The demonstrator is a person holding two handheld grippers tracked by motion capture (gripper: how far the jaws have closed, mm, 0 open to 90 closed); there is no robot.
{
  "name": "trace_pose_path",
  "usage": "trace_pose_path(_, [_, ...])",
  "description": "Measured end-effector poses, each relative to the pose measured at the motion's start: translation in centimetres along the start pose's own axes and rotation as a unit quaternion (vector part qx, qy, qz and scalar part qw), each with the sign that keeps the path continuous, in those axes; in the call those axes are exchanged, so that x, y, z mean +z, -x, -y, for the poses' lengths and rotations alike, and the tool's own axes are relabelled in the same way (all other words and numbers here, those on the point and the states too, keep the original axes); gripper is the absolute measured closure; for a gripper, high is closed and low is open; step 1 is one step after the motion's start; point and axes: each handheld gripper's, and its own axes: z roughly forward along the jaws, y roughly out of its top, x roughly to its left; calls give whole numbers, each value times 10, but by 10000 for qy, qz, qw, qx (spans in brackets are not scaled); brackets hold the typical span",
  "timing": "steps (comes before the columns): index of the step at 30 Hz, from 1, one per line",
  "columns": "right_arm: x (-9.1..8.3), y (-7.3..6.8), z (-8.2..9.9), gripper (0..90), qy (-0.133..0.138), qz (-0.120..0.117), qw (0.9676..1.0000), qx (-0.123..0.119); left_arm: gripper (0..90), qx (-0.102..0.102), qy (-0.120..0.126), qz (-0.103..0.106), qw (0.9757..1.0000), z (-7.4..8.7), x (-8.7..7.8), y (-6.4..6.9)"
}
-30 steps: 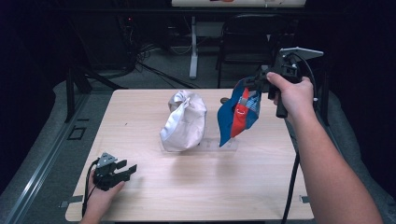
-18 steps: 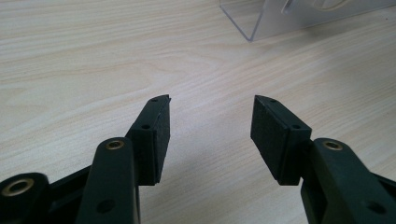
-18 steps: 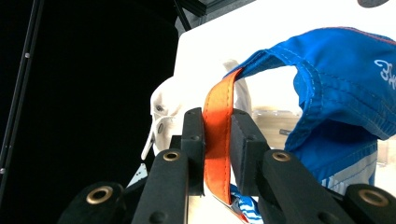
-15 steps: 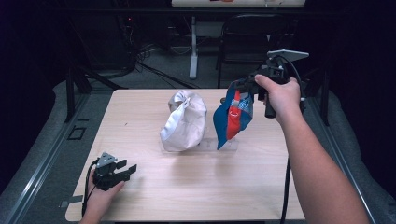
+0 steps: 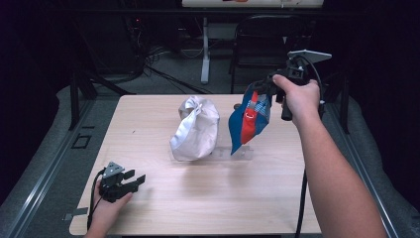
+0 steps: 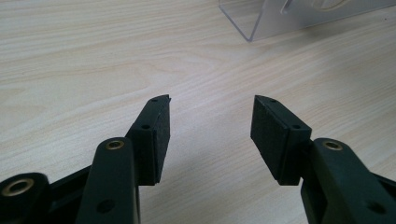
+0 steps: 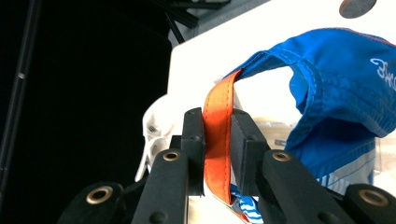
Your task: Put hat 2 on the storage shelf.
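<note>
Left of the clear stand (image 5: 241, 151), near the table's (image 5: 208, 203) front corner, the left tongs (image 5: 132, 179) are resting on the pale wood-grain top with jaws standing apart and nothing between them; their black pads (image 6: 159, 135) are looking flat and rubbery in the left gripper view; just left of the stand, a white cap (image 5: 194, 128) is slumping in soft, crumpled cloth; above the stand, a blue cap (image 5: 249, 121) with a red panel is dangling from the right tongs (image 5: 261, 92), which are pinching its orange strap (image 7: 217, 140), a stiff stitched band, between both pads; the blue fabric is looking thin and glossy with sewn seams; judging by this, the lift is being done, while setting the blue cap down is remaining, and the white one is sitting untouched.
</note>
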Motion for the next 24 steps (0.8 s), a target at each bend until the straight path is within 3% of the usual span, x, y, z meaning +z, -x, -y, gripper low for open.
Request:
trace_pose_path(10, [24, -2, 7, 774, -208, 2, 9998, -80, 480, -14, 40, -2, 10000, 0, 0, -1])
trace_pose_path(14, [29, 0, 10, 774, -299, 121, 9994, -129, 480, -21, 65, 1, 10000, 0, 0, 0])
trace_pose_path(24, [42, 16, 17, 772, -423, 219, 9988, -77, 480, -4, 30, -8, 10000, 0, 1, -1])
